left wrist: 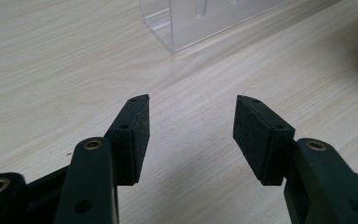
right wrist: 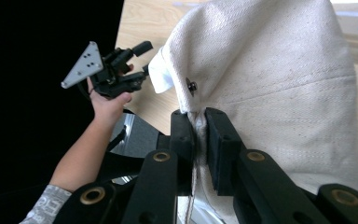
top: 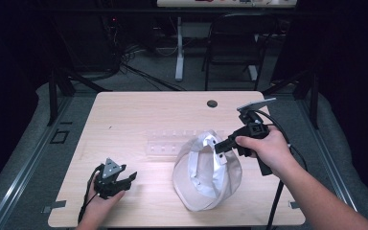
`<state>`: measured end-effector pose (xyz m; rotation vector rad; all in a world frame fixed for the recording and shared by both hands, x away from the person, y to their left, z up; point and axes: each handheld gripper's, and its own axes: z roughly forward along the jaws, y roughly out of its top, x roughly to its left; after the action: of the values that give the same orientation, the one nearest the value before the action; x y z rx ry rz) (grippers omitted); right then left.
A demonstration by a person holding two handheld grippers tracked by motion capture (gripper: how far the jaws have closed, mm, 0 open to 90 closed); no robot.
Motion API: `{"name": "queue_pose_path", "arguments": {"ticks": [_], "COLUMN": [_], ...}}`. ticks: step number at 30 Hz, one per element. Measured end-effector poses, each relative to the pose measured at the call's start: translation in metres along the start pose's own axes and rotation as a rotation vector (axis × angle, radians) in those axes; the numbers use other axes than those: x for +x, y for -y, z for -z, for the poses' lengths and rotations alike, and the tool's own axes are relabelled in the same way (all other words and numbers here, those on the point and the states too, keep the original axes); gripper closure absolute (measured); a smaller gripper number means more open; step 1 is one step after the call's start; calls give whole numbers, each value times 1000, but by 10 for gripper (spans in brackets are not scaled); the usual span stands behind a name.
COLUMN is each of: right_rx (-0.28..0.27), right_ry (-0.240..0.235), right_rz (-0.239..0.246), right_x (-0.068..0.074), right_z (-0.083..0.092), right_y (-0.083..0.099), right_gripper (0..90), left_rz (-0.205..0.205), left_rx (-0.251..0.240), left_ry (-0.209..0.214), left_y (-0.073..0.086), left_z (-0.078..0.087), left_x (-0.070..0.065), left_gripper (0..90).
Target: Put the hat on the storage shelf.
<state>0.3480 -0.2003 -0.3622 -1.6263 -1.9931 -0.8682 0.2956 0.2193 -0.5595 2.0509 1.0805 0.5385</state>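
Right tool (right wrist: 196,116) clamped on the rim of the cream canvas bag with a dark snap (top: 206,172), bag mid light-wood counter (top: 139,115). Left tool (left wrist: 191,121) wide, nothing between, just above the counter near the clear plastic box (left wrist: 200,21).

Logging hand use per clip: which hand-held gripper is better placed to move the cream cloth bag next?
Right. The right hand-held gripper is already shut on the cream cloth bag at its edge; the left hand-held gripper is open over bare table, apart from it.
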Motion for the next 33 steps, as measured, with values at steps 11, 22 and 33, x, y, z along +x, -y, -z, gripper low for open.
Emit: {"name": "queue_pose_path", "arguments": {"ticks": [11,22,33], "right_rx": [-42,-101,-148], "right_ry": [-26,-76,-140], "right_rz": [31,18,8], "right_x": [6,5,7], "right_z": [13,26,35], "right_y": [-3,-7,-14], "right_gripper": [822,821,821], "left_rz": [-6,-4,-15], "left_rx": [5,3,1], "left_ry": [2,3,9], "left_y": [0,0,-1], "left_z": [-1,-1,-1], "left_x": [0,-2,-5], "left_gripper": [466,466,466]}}
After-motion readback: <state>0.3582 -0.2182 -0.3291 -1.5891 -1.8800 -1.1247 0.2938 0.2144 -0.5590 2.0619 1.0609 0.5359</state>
